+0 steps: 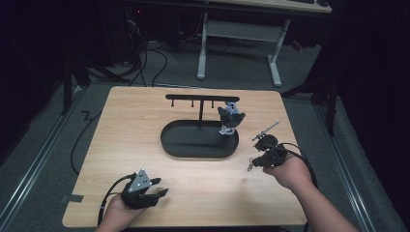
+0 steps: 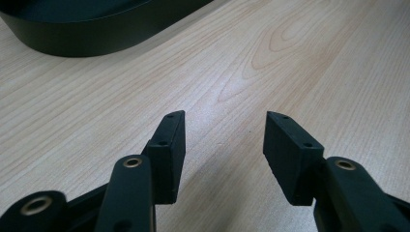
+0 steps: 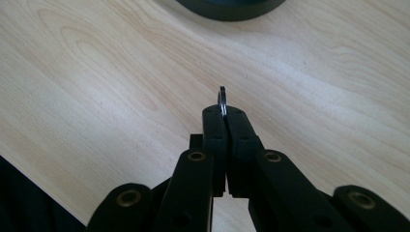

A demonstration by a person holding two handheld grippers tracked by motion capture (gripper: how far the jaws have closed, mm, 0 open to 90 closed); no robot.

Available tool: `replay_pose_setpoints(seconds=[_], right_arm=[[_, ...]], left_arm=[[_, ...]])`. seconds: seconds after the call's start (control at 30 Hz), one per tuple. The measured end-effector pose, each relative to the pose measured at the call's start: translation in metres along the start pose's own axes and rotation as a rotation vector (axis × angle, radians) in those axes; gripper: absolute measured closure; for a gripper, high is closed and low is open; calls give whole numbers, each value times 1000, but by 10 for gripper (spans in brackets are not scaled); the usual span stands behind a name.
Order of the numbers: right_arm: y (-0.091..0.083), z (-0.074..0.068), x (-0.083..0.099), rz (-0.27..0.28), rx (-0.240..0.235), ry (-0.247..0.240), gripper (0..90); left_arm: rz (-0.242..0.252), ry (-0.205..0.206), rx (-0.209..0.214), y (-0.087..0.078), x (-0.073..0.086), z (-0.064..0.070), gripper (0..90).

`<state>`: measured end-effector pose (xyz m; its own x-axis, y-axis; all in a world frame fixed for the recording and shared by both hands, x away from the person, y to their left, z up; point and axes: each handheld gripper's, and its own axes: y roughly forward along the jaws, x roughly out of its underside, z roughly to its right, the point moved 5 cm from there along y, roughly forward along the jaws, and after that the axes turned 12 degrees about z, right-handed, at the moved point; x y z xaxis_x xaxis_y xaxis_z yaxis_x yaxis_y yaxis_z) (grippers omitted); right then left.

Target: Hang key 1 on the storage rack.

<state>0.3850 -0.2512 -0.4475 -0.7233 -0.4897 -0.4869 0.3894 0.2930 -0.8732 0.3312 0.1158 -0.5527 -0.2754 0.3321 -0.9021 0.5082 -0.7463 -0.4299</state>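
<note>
The right claw [image 3: 224, 113] is pinching a thin metal ring [image 3: 222, 100] above the pale wooden bench [image 1: 121, 125]; the left claw [image 2: 225, 140] is resting wide. Next, probably, hanging it on the black T-shaped stand's [image 1: 201, 98] peg.

Small metal ring [image 3: 222, 100], thin and silvery with a dark edge, pinched edge-on between the closed jaws of the right gripper [image 3: 225, 112]. Only its top arc pokes out past the jaw tips; the rest is hidden. It stands upright in the grip, held above the bare wooden table [image 3: 96, 87], near the rounded end of the black oval tray [image 3: 227, 9], not touching it.
</note>
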Motion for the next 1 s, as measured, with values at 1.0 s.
replay_pose_setpoints(seconds=[1.0], right_arm=[[0,-25,-87,24,-21,-50,892]], left_arm=[[13,-17,-7,-3,0,-4,509]])
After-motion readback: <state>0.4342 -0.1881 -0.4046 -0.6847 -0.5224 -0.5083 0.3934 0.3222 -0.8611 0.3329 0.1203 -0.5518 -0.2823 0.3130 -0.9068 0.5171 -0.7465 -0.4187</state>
